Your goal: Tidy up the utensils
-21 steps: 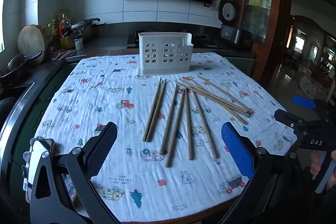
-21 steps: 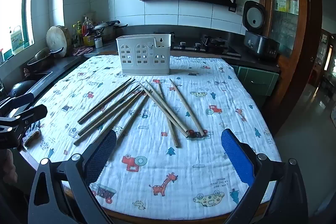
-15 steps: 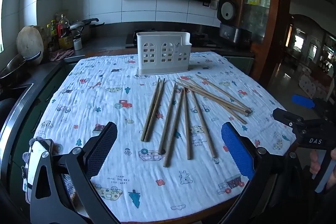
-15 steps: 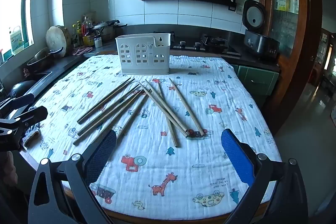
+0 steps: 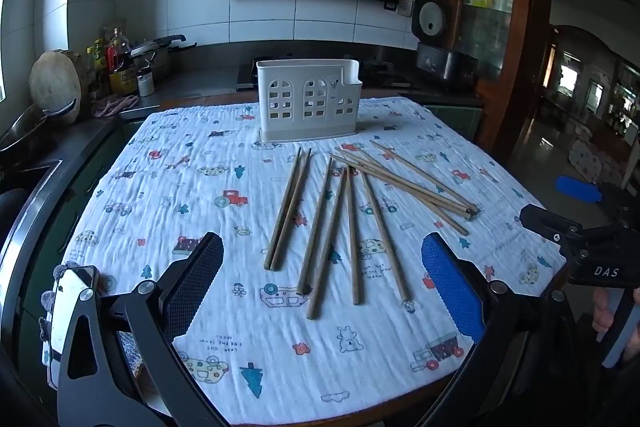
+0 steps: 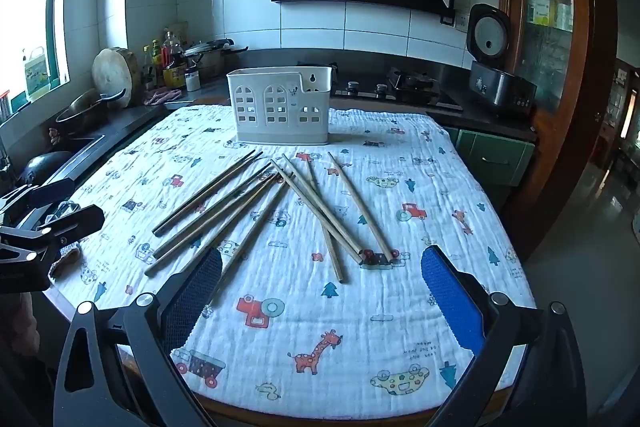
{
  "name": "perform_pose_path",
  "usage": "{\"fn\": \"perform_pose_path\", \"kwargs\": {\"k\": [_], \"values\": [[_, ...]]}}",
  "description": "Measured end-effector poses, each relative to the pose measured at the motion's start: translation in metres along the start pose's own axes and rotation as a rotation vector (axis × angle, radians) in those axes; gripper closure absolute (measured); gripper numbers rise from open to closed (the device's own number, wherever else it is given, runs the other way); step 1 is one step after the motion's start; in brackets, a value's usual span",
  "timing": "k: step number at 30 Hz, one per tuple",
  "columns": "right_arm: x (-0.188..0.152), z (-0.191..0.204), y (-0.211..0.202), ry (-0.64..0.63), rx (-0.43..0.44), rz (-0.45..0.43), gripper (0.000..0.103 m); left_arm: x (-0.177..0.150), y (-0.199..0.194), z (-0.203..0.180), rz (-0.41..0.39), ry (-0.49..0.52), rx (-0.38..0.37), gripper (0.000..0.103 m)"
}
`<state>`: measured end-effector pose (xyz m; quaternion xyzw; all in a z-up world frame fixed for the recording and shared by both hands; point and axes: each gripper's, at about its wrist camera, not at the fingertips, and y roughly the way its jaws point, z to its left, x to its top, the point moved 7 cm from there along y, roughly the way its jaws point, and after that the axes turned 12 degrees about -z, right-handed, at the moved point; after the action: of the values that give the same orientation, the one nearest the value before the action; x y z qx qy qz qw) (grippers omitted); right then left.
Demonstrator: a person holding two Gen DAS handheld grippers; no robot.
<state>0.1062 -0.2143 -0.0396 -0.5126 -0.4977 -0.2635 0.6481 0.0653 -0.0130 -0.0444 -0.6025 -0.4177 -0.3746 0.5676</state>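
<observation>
Several wooden chopsticks [image 5: 348, 219] lie spread on the patterned cloth; they also show in the right wrist view [image 6: 280, 211]. A white slotted utensil holder [image 5: 309, 105] stands upright behind them, also in the right wrist view [image 6: 280, 109]. My left gripper [image 5: 320, 279] is open and empty, hovering over the near ends of the chopsticks. My right gripper [image 6: 320, 291] is open and empty above the cloth, just short of the chopsticks. Each gripper shows at the edge of the other's view.
The table [image 5: 360, 415] is covered by a white cartoon-print cloth [image 5: 180, 187]. A counter with bottles [image 5: 116, 67], a pan and a chopping board runs along the left. A rice cooker [image 6: 496, 75] and stove stand behind. A wooden cabinet [image 6: 560, 27] is on the right.
Both grippers have moved slightly forward over the table. Both stay open and the chopsticks have not moved.
</observation>
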Motion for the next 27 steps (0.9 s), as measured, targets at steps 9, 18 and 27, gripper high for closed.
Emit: {"fn": "perform_pose_path", "kwargs": {"k": [9,18,27], "values": [[-0.0012,0.0017,0.0018,-0.007,0.011,0.003,0.006,-0.0001,0.0002,-0.0013,0.001,0.003,-0.005,0.005],[-0.0023,0.0034,0.0027,-0.008,0.014,0.004,0.006,0.0004,0.0021,-0.0014,0.007,0.003,-0.006,0.005],[-0.0030,0.0053,0.0064,-0.012,0.023,0.007,0.006,0.0008,0.0050,0.0001,0.009,-0.001,-0.006,0.005]]}}
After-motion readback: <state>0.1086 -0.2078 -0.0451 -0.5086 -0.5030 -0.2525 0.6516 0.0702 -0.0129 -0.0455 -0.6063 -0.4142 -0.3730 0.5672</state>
